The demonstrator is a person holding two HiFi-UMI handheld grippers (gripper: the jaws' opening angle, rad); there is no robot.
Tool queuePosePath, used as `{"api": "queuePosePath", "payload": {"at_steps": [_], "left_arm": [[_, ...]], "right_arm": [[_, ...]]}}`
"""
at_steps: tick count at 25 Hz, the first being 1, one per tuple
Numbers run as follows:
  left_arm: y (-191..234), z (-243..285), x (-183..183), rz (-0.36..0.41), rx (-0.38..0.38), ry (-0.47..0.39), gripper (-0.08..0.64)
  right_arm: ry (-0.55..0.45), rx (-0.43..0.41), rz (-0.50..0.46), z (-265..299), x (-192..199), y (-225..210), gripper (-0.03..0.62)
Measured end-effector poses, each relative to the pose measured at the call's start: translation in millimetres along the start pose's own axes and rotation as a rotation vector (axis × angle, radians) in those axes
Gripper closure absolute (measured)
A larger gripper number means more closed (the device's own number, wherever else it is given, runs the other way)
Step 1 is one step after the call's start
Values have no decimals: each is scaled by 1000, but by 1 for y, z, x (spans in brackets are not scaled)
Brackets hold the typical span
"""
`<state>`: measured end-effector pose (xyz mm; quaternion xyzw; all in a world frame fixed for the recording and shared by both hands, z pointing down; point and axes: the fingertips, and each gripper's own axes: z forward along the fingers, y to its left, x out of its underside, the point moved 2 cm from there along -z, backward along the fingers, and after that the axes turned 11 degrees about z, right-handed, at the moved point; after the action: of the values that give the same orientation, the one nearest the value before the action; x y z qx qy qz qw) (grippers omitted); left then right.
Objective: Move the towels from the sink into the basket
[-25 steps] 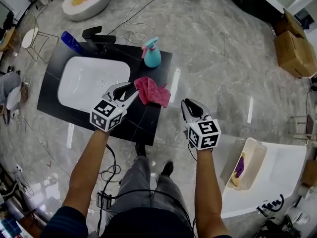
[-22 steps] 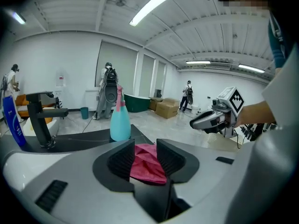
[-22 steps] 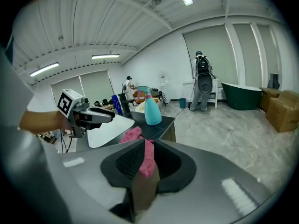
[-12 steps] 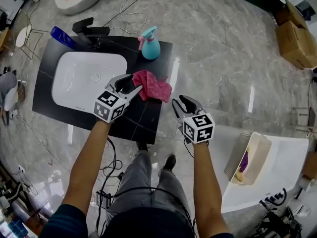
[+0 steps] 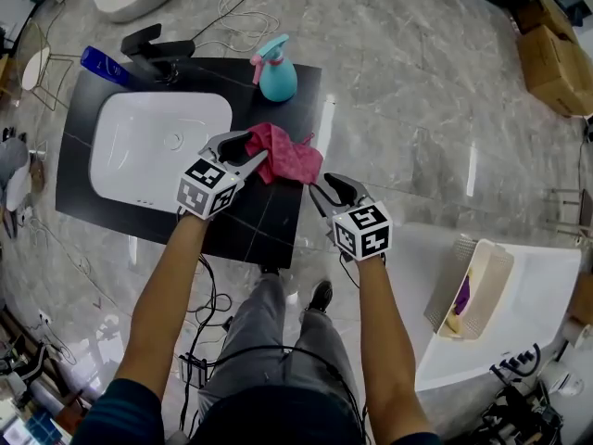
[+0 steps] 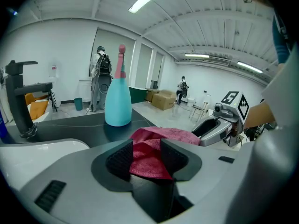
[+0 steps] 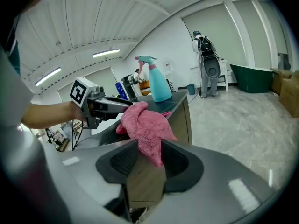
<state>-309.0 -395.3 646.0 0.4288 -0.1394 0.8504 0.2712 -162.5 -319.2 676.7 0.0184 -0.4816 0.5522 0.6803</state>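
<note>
A pink towel point(image 5: 292, 156) lies crumpled on the black counter point(image 5: 269, 225), at its right edge beside the white sink point(image 5: 120, 119). My left gripper point(image 5: 250, 149) is at the towel's left side. Its jaws are closing slightly from wide, with a fold of towel point(image 6: 154, 153) between them and no clear squeeze. My right gripper point(image 5: 324, 185) reaches in from the lower right, jaws opening, and the towel's hanging corner point(image 7: 145, 125) dangles between them. The basket point(image 5: 491, 258) stands on the white table point(image 5: 542, 313) at the far right, holding purple and yellow cloth.
A teal spray bottle point(image 5: 276, 80) stands on the counter just behind the towel. A black faucet point(image 5: 153, 44) and a blue bottle point(image 5: 102, 63) are behind the sink. Cables cross the marble floor, and cardboard boxes point(image 5: 556, 49) sit at the far right.
My right gripper has moved up and left to the towel's lower corner. Both grippers' jaws have spread wider. The left gripper has stayed at the towel's left side.
</note>
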Motion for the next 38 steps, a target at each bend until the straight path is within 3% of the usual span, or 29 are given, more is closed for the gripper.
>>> {"api": "queuePosePath", "payload": {"at_steps": [11,14,15,20,23,25,29,35,38], "left_arm": [[2,12,9,9,24,13,479],[4,11,10,24,8,19,534],[4,12,10,29,7,20,545],[3,13,11,47,7,28,554],[3,13,10,32,8,18,551],[1,12,9,16,11,6,501],[-4,13,7,23,15,0,435],[-13,19,12,118,44,74,407],[-16,22,16,187,31,123,450]], "right_arm": [[36,-14,-49,22,5,0,466],[43,2,-66,25,7,-2,572],[45,2,-69,26,8,-1,581],[40,-6,-69,29,9,0,578],[35,-7,-70,25,10,-2,515],[36,-17,-70,21,11,-3,465],[65,-44,-114,17,17,-1,426],[92,-32,-161,22,23,-3,413],[71,-14,-164,27,20,-5,451]]}}
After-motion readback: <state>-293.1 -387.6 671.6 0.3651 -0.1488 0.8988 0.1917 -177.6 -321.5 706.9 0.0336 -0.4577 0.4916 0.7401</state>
